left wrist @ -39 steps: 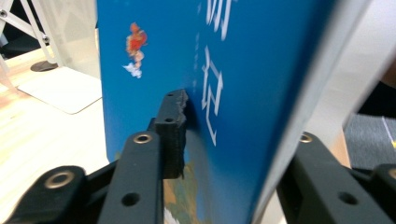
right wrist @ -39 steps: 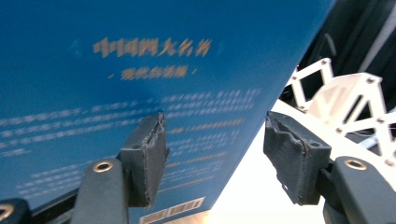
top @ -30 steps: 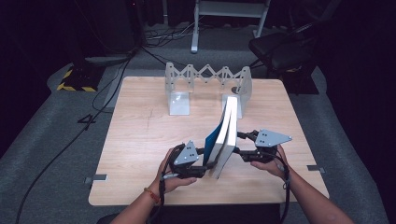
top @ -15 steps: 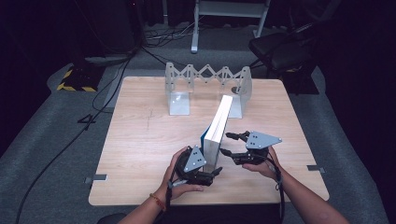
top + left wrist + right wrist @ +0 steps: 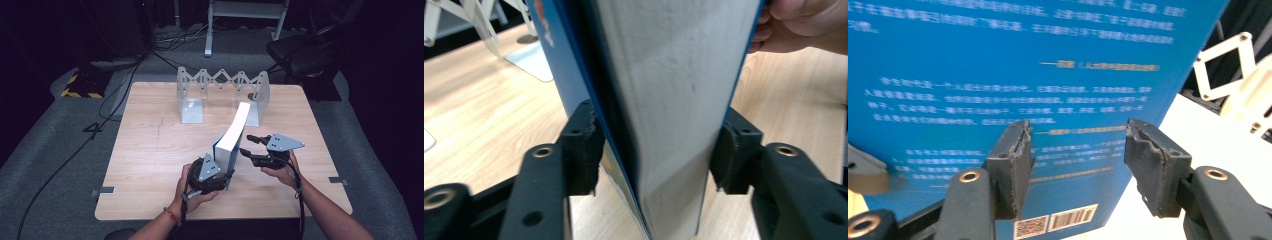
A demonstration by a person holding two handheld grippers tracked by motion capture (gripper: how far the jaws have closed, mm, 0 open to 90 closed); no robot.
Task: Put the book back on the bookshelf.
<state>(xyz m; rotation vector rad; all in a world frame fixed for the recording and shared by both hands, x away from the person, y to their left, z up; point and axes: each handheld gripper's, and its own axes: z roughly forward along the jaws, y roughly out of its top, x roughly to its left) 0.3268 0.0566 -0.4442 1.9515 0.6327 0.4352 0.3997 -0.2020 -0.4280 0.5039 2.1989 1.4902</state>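
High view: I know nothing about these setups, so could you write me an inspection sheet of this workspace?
Surface: wooden table, bare apart from the job's things.
Job's things: blue book standing on edge; white folding book rack at the far side.
Clutter: nothing seen.
Grippers: left gripper has just been closing its jaws, and its pads now press on the book's two covers; right gripper has also just been closing its jaws, open, facing the back cover with nothing between them.
Cables: black cables on the floor; one trails from each gripper.
Surroundings: grey carpet, dark chair, yellow-black striped block.
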